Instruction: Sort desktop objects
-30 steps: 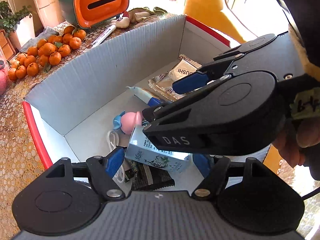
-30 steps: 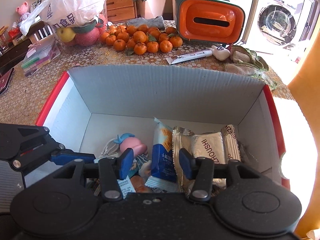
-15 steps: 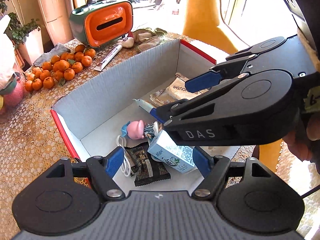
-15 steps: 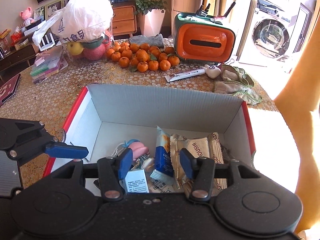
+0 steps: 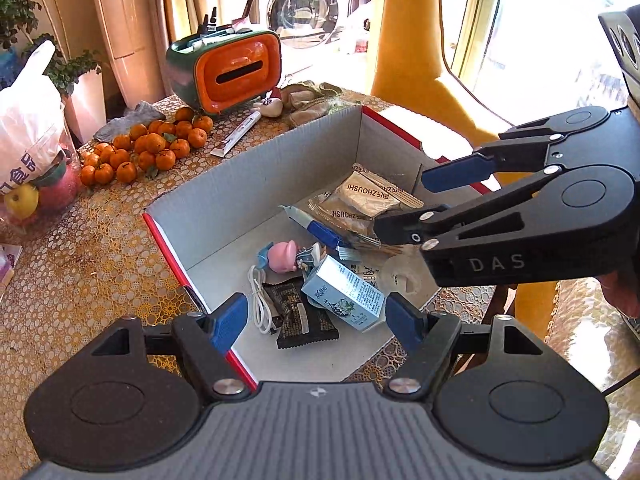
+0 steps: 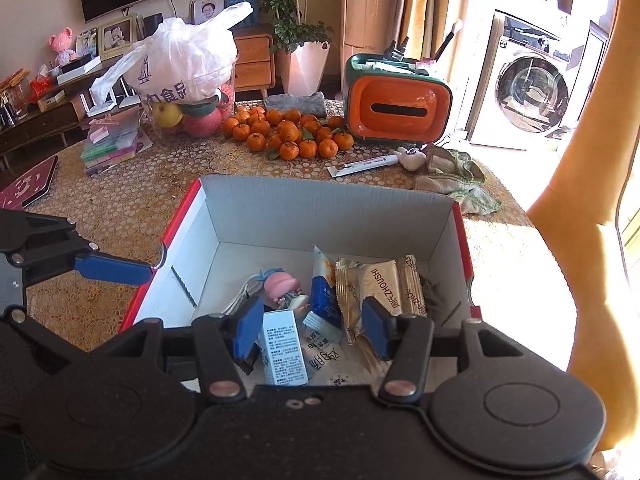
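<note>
The sorted things lie in my cardboard box (image 6: 328, 216): a small carton (image 5: 346, 294), a pink figurine (image 5: 282, 256), a white cable (image 5: 258, 300), snack packets (image 5: 360, 200) and a dark packet (image 5: 304, 320) half buried under the carton (its print unreadable). My left gripper (image 5: 316, 320) and right gripper (image 6: 310, 330) both hang spread above, grasping nothing. The box sits on a lace-patterned tablecloth (image 6: 120, 208) near tangerines (image 6: 288, 134); beyond stands a washing machine (image 6: 534, 96), its edge cut off.

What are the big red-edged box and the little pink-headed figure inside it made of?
The red-edged box looks like matte corrugated cardboard: fine ribbing shows on its grey inner walls. The pink-headed figure is probably moulded plastic or vinyl, smooth and slightly glossy.
</note>
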A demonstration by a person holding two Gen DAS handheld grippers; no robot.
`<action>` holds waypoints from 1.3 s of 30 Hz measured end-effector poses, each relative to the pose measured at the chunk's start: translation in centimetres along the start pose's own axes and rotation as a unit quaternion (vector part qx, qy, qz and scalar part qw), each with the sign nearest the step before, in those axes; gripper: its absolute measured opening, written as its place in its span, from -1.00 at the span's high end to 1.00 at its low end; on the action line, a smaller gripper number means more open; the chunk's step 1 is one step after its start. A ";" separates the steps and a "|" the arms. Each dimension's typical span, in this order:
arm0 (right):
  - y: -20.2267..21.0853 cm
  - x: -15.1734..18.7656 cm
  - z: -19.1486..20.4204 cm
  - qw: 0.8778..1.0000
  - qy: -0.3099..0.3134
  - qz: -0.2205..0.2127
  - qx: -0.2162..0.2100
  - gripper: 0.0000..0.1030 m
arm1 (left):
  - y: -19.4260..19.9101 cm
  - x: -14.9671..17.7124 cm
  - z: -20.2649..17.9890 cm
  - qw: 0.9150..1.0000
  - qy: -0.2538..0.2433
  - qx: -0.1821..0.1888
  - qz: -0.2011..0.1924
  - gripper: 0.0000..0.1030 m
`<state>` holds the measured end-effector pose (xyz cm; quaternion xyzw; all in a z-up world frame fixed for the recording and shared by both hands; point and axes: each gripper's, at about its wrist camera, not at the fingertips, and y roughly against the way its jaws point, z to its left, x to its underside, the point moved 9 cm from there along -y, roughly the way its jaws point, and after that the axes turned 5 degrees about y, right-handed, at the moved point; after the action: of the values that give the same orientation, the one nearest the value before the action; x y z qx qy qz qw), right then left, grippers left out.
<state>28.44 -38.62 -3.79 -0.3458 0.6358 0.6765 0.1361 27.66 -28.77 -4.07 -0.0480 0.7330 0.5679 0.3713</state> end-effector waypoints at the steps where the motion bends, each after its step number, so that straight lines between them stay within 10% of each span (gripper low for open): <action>1: 0.2 0.2 0.0 1.000 0.000 -0.002 -0.001 -0.08 | 0.2 0.0 0.1 1.000 0.004 0.000 -0.004 -0.56; 39: 8.8 5.9 2.3 0.994 -0.029 -0.095 0.035 -0.39 | 7.3 4.8 1.5 0.990 0.083 -0.028 -0.115 -0.99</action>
<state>18.05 -39.25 -0.94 -0.3796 0.6195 0.6474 0.2300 21.34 -23.22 -1.24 -0.1888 0.7348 0.5357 0.3708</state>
